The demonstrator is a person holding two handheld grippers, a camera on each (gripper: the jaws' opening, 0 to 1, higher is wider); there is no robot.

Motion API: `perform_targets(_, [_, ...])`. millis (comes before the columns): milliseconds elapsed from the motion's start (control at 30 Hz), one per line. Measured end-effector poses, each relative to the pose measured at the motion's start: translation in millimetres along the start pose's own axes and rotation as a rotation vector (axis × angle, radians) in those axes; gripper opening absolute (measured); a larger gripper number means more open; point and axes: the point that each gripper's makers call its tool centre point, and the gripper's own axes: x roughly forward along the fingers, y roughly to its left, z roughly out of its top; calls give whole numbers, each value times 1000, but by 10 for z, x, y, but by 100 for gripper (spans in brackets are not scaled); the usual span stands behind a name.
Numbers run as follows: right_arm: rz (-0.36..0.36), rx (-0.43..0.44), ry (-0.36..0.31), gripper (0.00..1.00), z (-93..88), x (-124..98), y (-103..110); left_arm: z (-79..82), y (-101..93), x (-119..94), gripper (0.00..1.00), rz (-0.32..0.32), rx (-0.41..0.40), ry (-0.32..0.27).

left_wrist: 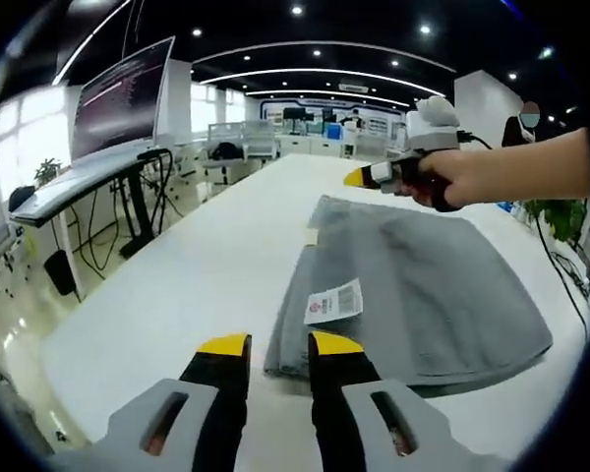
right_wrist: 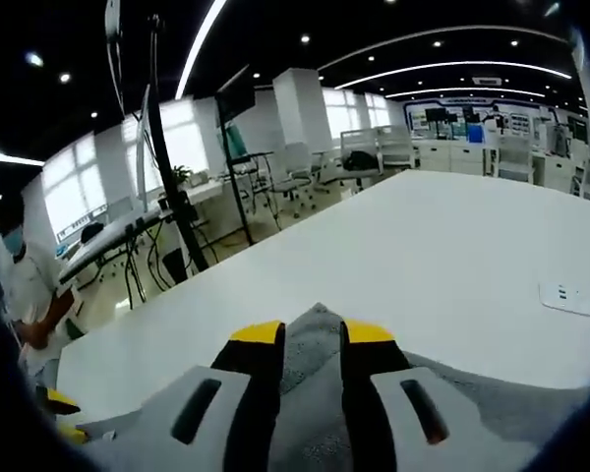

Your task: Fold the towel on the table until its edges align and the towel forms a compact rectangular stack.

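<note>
The grey towel (left_wrist: 423, 285) lies folded flat on the white table (left_wrist: 177, 285), with a white label (left_wrist: 334, 302) near its left edge. My left gripper (left_wrist: 280, 344) hovers at the towel's near left corner, jaws a little apart with nothing pinched between them. A hand holds my right gripper (left_wrist: 359, 178) at the towel's far left corner. In the right gripper view, the towel (right_wrist: 313, 339) bunches up into a peak between the jaws of the right gripper (right_wrist: 313, 332), which is shut on it. The left gripper's yellow tips (right_wrist: 59, 401) peek in at the lower left.
The long white table (right_wrist: 452, 246) runs far ahead. A socket plate (right_wrist: 570, 295) sits on it to the right. A desk with a large monitor (left_wrist: 123, 98) and cables stands off the table's left side. A person (right_wrist: 25, 285) stands at the left of the right gripper view.
</note>
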Motion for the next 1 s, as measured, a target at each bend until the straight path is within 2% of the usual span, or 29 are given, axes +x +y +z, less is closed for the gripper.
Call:
perform_targets(133, [-24,5,5,32,-11,-58,-70,-9,-34,13,26,-36,11,17])
perform_targets(233, [-32,0,9,35,-20,-119,-130,-4,-72,19,32,-61,28,23])
perform_targets(300, [-33,-1,12,37,-34,-144,-173,51,-112,29,43,-88,12,-8])
perform_targets(333, [-42,5,12,40,-47,-193,-203,98,-128,33,49,-99,-27,-36])
perform_targets(367, [-52,12,9,42,-44,-220,-231,77,-108,35,57,-98,-24,-23])
perform_targets(400, [-56,9,12,44,-38,-230,-274,59,-107,46,60,-105,-17,-10])
perform_targets(600, [-67,-29,25,53,-34,-347,-412,48,-166,34,60,-140,27,6])
perform_targets(733, [-79,-48,32,59,-69,-418,-549,12,-153,42,60,-133,42,27])
perform_targets(900, [-122,-45,60,58,-178,-628,-766,27,-86,29,54,-117,41,29])
perform_targets(933, [-140,-14,70,57,-208,-667,-841,62,-52,17,53,-107,36,15])
perform_targets(1000, [-150,-13,72,57,-217,-699,-943,103,-49,4,53,-103,30,4])
